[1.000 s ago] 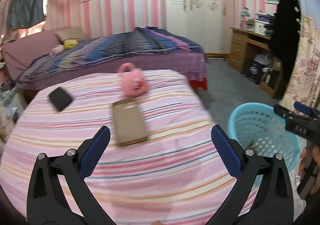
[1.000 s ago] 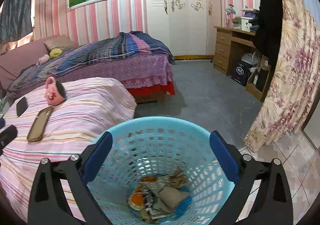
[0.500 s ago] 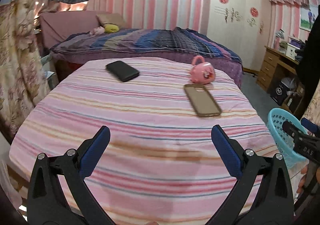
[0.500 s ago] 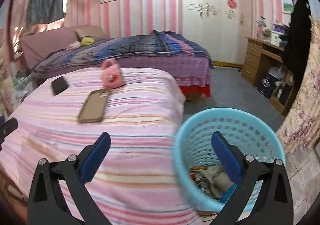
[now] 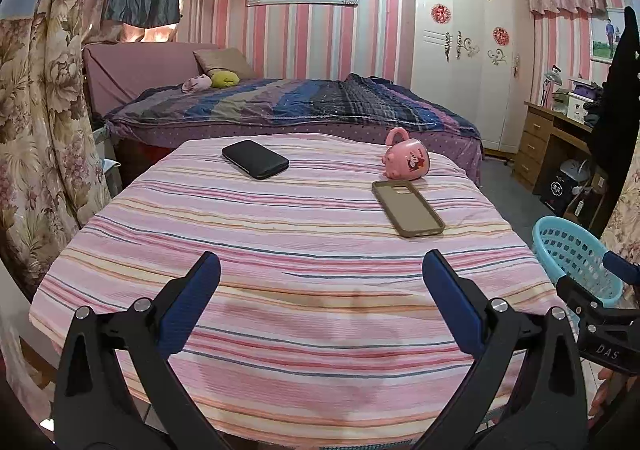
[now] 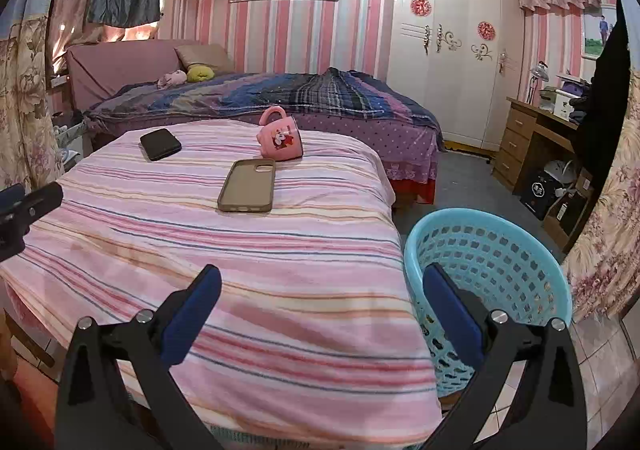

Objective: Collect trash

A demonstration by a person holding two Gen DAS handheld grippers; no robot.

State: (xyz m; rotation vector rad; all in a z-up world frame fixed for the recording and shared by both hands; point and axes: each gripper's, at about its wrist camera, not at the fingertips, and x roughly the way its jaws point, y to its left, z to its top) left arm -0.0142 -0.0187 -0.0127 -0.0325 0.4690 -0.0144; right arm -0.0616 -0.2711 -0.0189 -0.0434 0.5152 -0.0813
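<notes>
A light blue plastic basket stands on the floor at the right of a table under a pink striped cloth; its contents are hidden in this view. It also shows in the left wrist view. My left gripper is open and empty over the near part of the cloth. My right gripper is open and empty above the table's right edge, next to the basket. No loose trash shows on the cloth.
On the cloth lie a black phone, a tan phone case and a pink mug on its side. A bed stands behind, a wooden desk at the right, a floral curtain at the left.
Both grippers swung left, away from the basket and over the table. The right camera no longer looks down into the basket at the trash in it. Both stayed open.
</notes>
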